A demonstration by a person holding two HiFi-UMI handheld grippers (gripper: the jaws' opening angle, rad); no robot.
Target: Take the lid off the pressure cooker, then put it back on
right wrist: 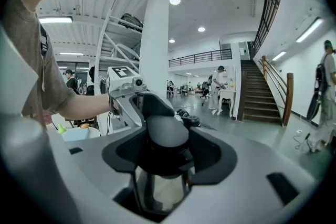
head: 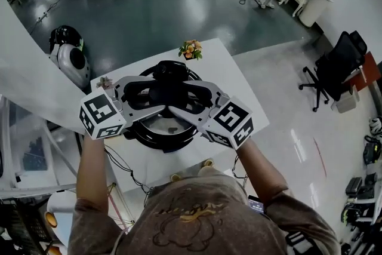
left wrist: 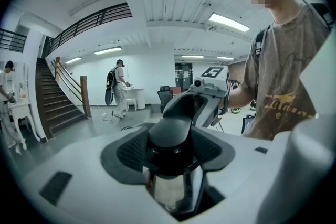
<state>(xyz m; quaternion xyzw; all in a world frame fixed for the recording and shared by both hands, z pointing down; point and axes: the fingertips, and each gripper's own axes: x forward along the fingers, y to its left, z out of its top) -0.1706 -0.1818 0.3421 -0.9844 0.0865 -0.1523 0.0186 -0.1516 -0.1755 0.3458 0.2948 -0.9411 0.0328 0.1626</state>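
Note:
The pressure cooker pot (head: 160, 135) stands in the middle of a white table (head: 222, 76), and its steel inside shows below the grippers. The black lid (head: 169, 89) hangs just above it, held from both sides. My left gripper (head: 147, 96) is shut on the lid's left handle (left wrist: 168, 136), and my right gripper (head: 191, 100) is shut on the right handle (right wrist: 167, 134). In the left gripper view the black pads (left wrist: 131, 152) clamp the rounded handle, with the right gripper (left wrist: 209, 94) facing it. In the right gripper view the left gripper (right wrist: 126, 93) stands opposite.
A small bunch of flowers (head: 190, 49) sits at the table's far edge and another small ornament (head: 105, 82) at its left edge. A black office chair (head: 335, 66) stands to the right on the floor. A white and black device (head: 70, 58) lies on the floor at the left.

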